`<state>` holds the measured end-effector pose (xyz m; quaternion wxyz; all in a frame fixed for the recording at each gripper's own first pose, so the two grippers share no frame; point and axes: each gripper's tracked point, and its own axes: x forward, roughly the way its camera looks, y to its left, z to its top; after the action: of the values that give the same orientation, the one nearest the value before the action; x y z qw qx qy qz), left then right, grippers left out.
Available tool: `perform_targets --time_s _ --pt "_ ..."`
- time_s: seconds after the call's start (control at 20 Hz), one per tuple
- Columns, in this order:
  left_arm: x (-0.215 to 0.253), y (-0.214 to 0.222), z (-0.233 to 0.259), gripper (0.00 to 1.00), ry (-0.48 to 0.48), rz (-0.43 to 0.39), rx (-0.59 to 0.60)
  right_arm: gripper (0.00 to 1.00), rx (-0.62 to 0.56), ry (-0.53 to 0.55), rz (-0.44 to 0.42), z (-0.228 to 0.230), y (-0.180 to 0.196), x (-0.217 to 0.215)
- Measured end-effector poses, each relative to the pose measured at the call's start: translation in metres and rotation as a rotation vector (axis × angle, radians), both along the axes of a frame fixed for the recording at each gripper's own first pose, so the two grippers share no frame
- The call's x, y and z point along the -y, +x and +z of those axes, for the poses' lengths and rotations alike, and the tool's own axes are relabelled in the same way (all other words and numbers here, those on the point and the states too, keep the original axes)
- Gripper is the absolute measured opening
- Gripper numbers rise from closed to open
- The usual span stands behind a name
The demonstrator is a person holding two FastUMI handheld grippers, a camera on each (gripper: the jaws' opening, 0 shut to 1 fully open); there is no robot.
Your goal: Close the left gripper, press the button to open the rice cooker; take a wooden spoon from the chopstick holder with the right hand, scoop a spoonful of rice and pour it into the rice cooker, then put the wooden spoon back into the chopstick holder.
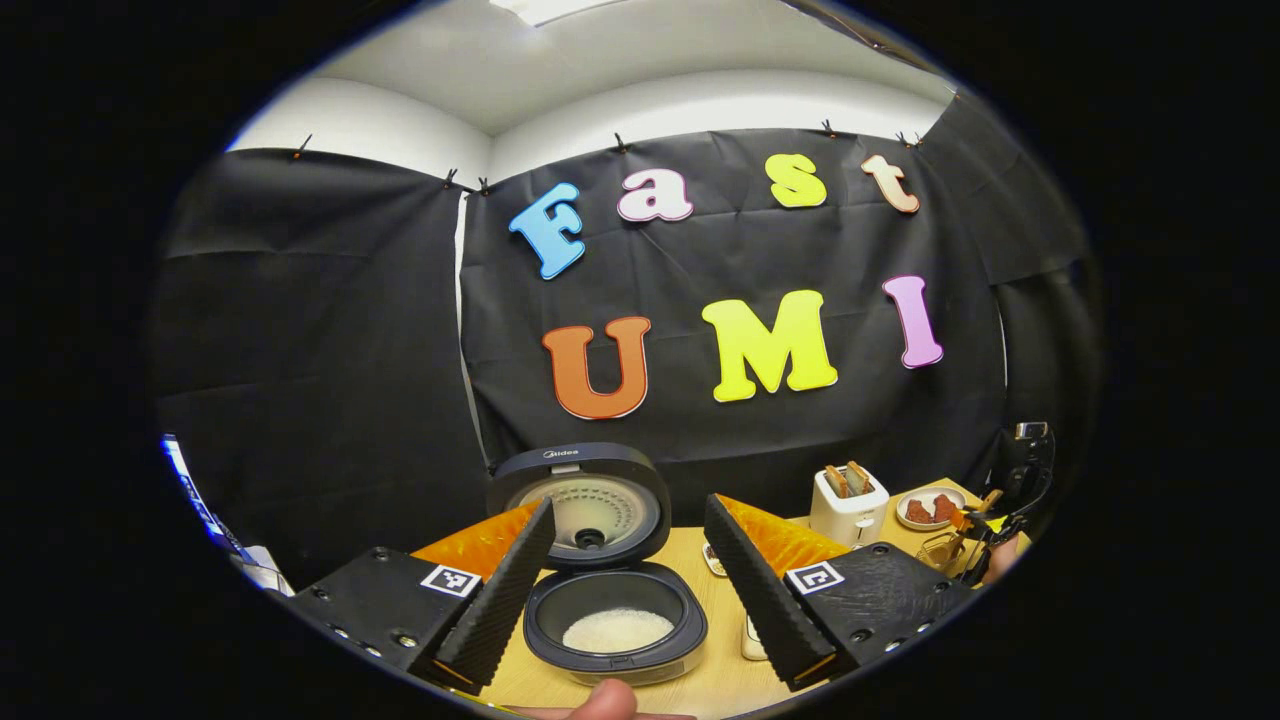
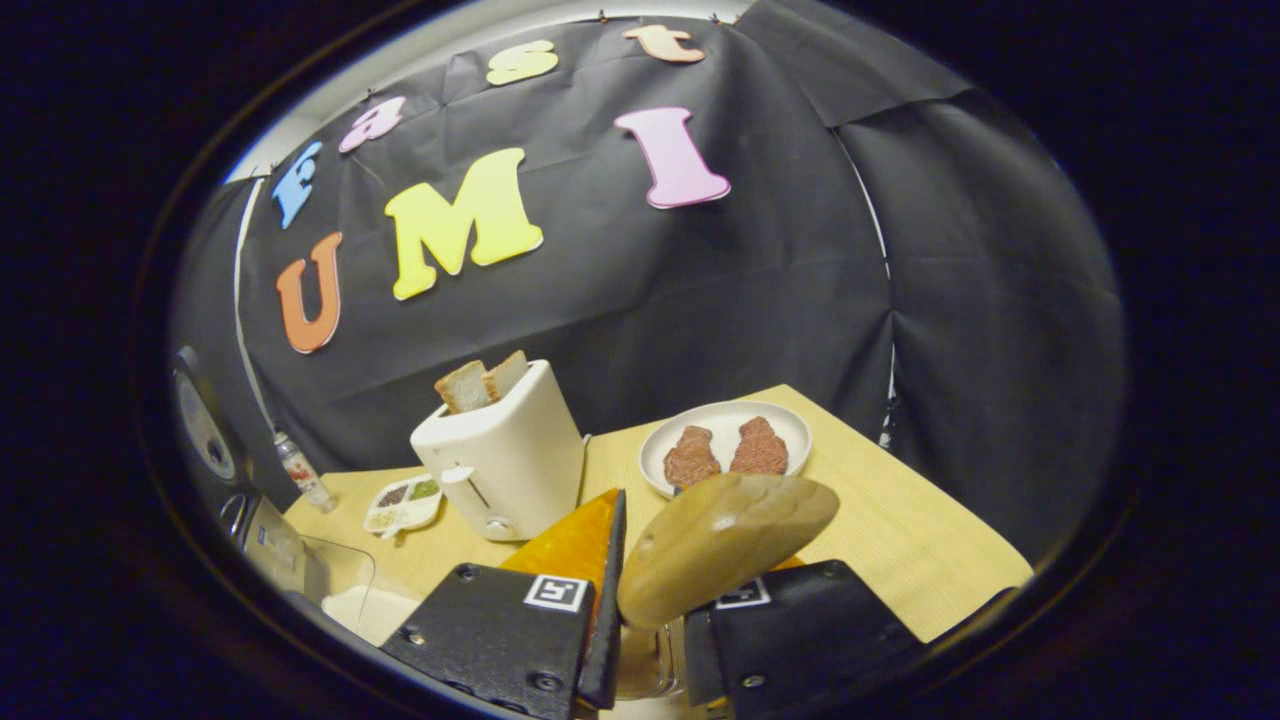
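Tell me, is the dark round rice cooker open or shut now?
Open. The dark round rice cooker has its lid raised upright behind the pot, and white rice lies inside.

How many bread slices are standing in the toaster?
2: both bread slices stick out of the toaster top, side by side; the slots could hide more.

Dim booth, overhead ceiling light [image 1: 545,8], strong fisheye warping, perhaps slight edge blur.

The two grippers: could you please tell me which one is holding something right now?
The right gripper: the wooden spoon is between its fingers. The left gripper is open, empty, above the rice cooker.
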<state>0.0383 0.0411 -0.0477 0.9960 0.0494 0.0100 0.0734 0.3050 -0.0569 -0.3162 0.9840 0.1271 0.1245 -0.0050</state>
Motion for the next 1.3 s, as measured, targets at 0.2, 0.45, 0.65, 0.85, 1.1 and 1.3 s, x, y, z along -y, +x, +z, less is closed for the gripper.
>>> perform_targets --time_s 0.2,0.45,0.65,0.85,1.1,1.3 --pt "-0.004 -0.003 0.001 0.95 0.000 0.004 0.005 0.24 0.006 -0.066 0.028 0.013 -0.003 -0.012" --pt "-0.013 -0.009 0.001 0.95 -0.001 0.011 0.007 0.24 0.038 -0.136 0.035 0.048 -0.011 -0.018" --pt "-0.024 -0.014 0.001 0.95 -0.012 0.021 0.011 0.24 0.080 -0.191 0.039 0.094 -0.018 -0.025" --pt "-0.039 -0.019 -0.004 0.95 -0.021 0.041 -0.002 0.24 0.120 -0.268 0.052 0.145 -0.029 -0.044" --pt "-0.061 -0.027 -0.006 0.95 -0.014 0.073 -0.001 0.29 0.149 -0.333 0.131 0.194 -0.047 -0.106" --pt "-0.073 -0.035 -0.009 0.95 0.003 0.092 0.007 0.29 0.169 -0.312 0.235 0.208 -0.059 -0.179"
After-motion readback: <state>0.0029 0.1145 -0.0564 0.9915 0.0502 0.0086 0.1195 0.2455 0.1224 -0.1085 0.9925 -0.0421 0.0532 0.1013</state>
